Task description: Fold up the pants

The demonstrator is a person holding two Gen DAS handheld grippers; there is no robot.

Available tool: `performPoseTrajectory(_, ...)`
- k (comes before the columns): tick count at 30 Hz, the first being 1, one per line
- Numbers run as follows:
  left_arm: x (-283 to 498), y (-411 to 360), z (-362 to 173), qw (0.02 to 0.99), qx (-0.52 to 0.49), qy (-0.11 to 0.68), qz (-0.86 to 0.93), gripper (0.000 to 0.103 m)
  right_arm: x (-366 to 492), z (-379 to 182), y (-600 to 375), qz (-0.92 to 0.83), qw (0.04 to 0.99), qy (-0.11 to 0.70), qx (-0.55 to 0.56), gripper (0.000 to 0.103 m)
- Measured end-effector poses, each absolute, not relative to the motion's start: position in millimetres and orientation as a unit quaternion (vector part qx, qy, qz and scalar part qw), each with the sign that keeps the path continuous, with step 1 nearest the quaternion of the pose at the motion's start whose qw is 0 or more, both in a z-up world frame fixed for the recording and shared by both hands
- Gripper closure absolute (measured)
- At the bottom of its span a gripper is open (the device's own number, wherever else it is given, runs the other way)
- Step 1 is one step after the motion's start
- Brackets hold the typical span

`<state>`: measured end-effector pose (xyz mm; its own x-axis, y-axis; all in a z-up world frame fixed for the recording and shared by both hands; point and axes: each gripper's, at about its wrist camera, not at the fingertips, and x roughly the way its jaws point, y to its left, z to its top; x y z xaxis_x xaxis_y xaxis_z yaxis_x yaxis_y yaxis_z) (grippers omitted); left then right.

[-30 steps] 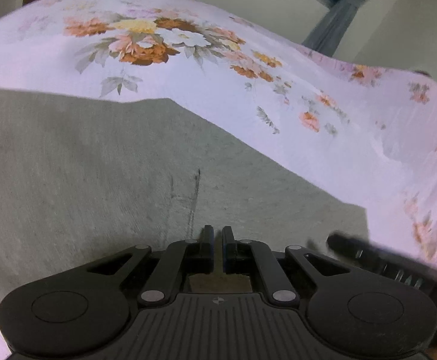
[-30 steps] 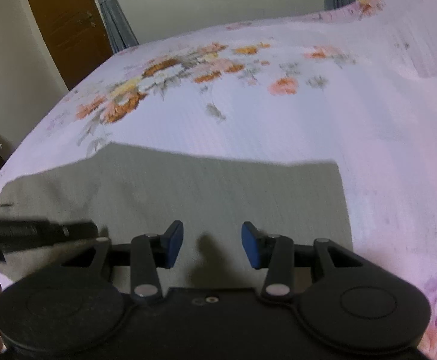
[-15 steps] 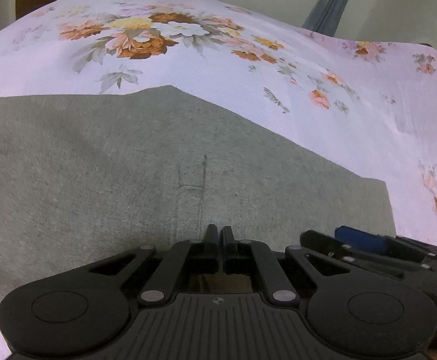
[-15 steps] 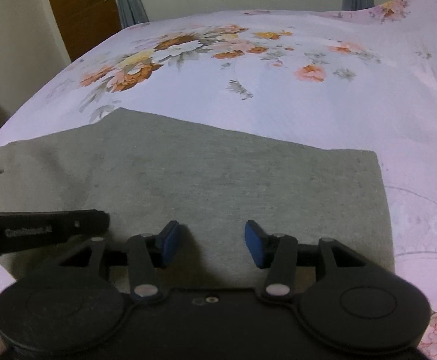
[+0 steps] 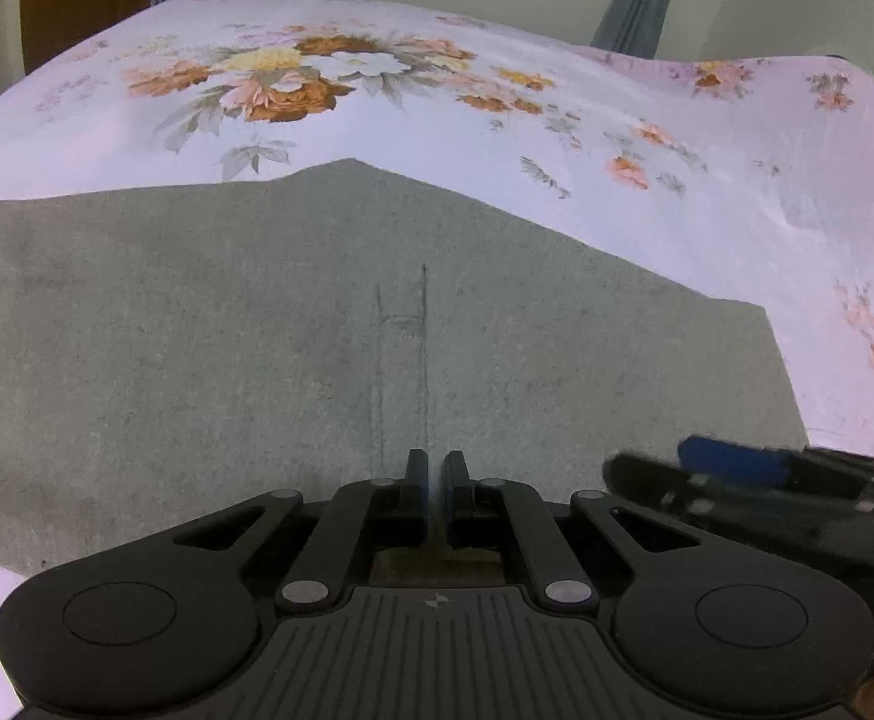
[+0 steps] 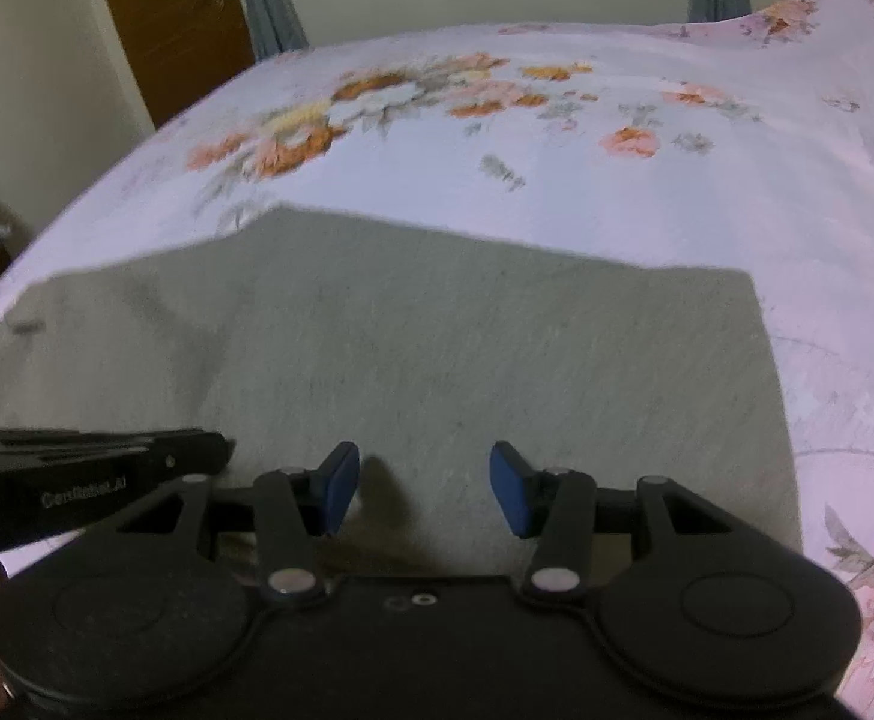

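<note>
Pants [image 5: 293,360]: grey, laid flat on the floral sheet [image 5: 647,198], at its near edge. Left gripper [image 5: 435,477]: jaws closed, nothing seen held. Right gripper [image 6: 424,489]: jaws partly open over the pants, nothing gripped.

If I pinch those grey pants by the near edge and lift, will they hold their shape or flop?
Likely flop: the grey pants lie flat as thin knit cloth against the flowered bedsheet, so the lifted part would probably drape and sag. They look light, with no visible bulk. Pushing them may drag and wrinkle the soft sheet too.
</note>
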<state>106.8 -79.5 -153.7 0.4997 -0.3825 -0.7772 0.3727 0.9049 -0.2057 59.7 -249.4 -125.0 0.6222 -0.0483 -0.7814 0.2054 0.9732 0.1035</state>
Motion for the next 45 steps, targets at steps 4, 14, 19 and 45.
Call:
performPoseTrajectory(4,103.4,-65.3,-140.4,0.866,-0.036,0.449,-0.216,0.099,54.0,-117.5,-244.1,-0.065,0.9,0.42,0.097,0.055)
performPoseTrajectory(14,99.6,31.2,-142.9,0.863,-0.127,0.461,-0.162,0.07,55.2,-112.9,-218.3,-0.041,0.903,0.415,0.107,0.054)
performPoseTrajectory(19,96.3,82.5,-134.9,0.883,-0.157,0.427,-0.116,0.021,59.9,-110.7,-206.6,-0.035,0.904,0.414,0.104,0.054)
performPoseTrajectory(45,143.7,198.9,-237.8,0.804,-0.413,0.422,-0.074,0.028,83.4,-117.3,-168.0,-0.042,0.897,0.434,0.076,0.054)
